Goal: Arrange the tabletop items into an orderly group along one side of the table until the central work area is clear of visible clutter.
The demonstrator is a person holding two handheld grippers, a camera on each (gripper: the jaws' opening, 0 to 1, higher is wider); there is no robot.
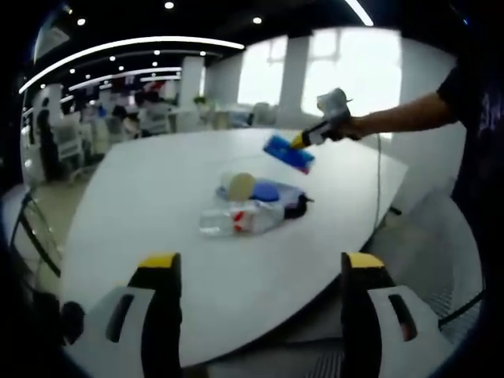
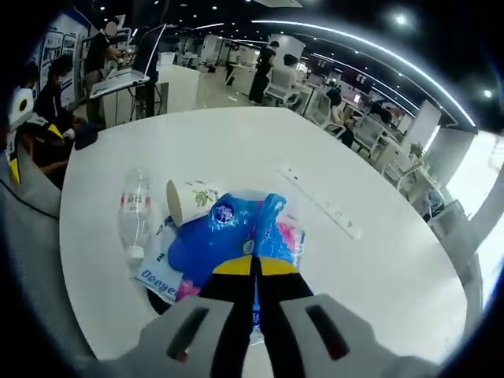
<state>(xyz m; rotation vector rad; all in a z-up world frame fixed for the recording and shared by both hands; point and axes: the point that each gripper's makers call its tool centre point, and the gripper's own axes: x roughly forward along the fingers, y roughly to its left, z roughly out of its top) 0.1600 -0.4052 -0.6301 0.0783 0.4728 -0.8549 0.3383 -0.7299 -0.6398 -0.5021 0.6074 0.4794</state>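
Left gripper (image 1: 260, 272): yellow-tipped jaws rise from 6 o'clock of the left gripper view, set wide apart with nothing between them — bare white table (image 1: 157, 205) shows in the gap.
Right gripper (image 2: 254, 268): jaws pressed together at 6 o'clock of the right gripper view, pinching the edge of a blue plastic packet (image 2: 256, 232); in the left gripper view the same tool (image 1: 298, 142) enters from 2 o'clock, held in a person's hand (image 1: 346, 126), with the blue packet (image 1: 288, 153) hanging from its tip above the table.
Clutter pile: near the table's middle in the left gripper view — a clear plastic bottle (image 1: 232, 220) on its side with a red-and-white label, a paper cup (image 1: 240, 187) tipped over, a blue round item (image 1: 266, 191), and a dark object (image 1: 296, 207) at the pile's 3 o'clock edge, identity unclear.
Right gripper view detail: bottle (image 2: 135, 209) lies at 9 o'clock of the packet, the cup (image 2: 189, 198) just beside it, mouth towards the bottle.
White power strip (image 2: 319, 202): lies on the table at 2 o'clock of the packet, apart from the pile.
Background: open office with desks, chairs and seated people (image 2: 51, 98).
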